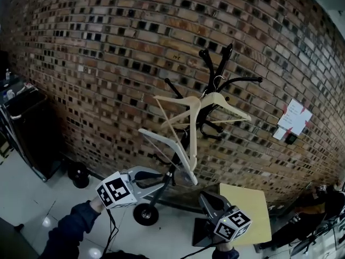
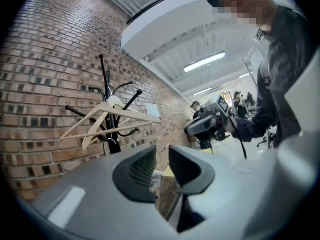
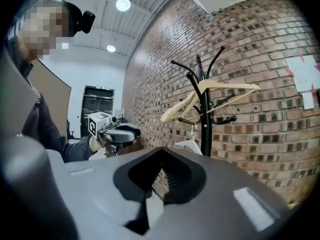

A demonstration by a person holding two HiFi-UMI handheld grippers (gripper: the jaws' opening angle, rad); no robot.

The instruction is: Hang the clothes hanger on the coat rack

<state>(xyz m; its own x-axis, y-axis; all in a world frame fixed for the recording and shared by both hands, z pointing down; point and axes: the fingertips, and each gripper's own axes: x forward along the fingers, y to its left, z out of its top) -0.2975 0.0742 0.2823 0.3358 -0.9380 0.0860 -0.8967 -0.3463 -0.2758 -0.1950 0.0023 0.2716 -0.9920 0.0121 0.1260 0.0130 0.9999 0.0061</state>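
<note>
Clothes hanger (image 1: 229,104), pale wood, hangs by its hook from the black coat rack (image 3: 206,129) against a brick wall (image 1: 108,47). A second wooden hanger (image 1: 180,120) hangs tilted beside it. A white hanger (image 1: 164,144) sits lower, between the rack's post and my left gripper (image 2: 162,158) in the head view. My left fingers stand a narrow gap apart with nothing between them. The fingers of my right gripper (image 3: 161,165) are pressed together, empty. Both grippers are low and clear of the rack. A yellow table (image 1: 248,209) stands by my right gripper, a sheet of paper (image 1: 294,117) is stuck to the wall, and a black cart (image 1: 27,123) stands far left.
</note>
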